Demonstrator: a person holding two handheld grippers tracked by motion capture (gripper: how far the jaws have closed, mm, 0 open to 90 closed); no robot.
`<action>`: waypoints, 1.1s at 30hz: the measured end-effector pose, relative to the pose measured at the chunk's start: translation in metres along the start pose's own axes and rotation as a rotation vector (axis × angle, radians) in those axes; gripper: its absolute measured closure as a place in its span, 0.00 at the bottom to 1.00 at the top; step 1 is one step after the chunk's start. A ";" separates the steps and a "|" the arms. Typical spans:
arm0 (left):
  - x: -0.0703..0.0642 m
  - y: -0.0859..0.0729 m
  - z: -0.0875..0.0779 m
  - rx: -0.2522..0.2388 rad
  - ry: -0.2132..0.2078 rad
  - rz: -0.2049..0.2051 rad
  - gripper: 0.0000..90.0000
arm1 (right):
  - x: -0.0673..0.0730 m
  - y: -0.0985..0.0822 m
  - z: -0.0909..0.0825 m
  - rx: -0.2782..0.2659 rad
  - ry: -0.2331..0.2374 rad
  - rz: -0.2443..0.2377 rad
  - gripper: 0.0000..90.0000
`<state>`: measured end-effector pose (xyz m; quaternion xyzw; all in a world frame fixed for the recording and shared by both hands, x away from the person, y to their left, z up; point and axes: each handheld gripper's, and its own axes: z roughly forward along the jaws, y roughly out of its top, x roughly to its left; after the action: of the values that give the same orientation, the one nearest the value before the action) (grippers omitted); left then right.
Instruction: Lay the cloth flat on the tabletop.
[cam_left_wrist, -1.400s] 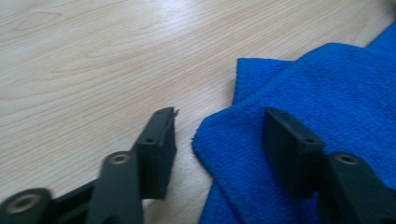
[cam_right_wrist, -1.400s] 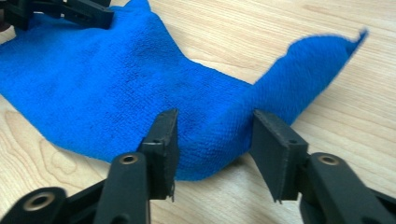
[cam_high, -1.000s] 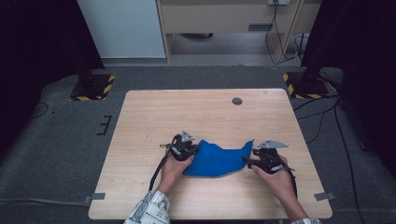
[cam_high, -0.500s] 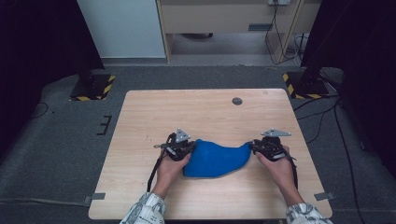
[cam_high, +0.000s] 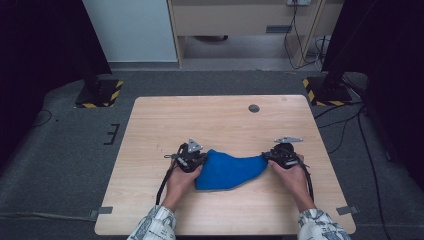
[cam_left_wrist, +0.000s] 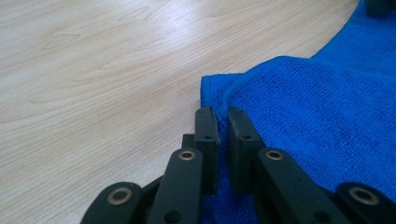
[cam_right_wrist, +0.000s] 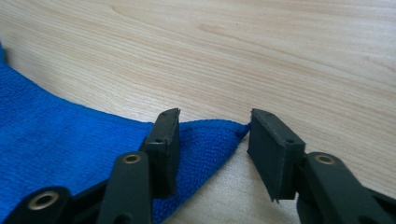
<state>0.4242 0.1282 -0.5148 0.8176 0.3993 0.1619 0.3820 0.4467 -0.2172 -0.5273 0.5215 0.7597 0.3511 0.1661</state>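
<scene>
High view: blue cloth (cam_high: 231, 170) lying bunched on wooden table (cam_high: 215, 120), stretched between left gripper (cam_high: 192, 159) and right gripper (cam_high: 275, 156), one at each end, probably to pull it flat for folding; grip detail too small to read from up here.

Left gripper view: jaws drawn together, clamped on a hemmed edge of the cloth (cam_left_wrist: 317, 107), most of the fabric spreading off to the right of the jaws, bare wood to the left.

Right gripper view: jaws apart and just now opening wider, pointed corner of the cloth (cam_right_wrist: 205, 140) lying between them, pads not pressing; likely re-seating for a better bite on the corner.
</scene>
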 end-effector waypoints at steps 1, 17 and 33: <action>0.000 0.000 0.000 0.001 -0.001 0.000 0.93 | 0.000 0.000 0.001 0.001 0.004 0.004 0.56; -0.003 -0.011 0.001 -0.025 -0.003 0.018 0.86 | 0.010 -0.003 -0.007 -0.041 0.052 -0.073 0.97; -0.008 0.010 -0.033 -0.116 0.018 0.023 0.94 | 0.015 0.011 -0.058 -0.151 0.077 -0.079 0.97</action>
<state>0.4055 0.1343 -0.4850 0.7971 0.3832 0.1966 0.4232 0.4124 -0.2222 -0.4772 0.4635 0.7568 0.4203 0.1893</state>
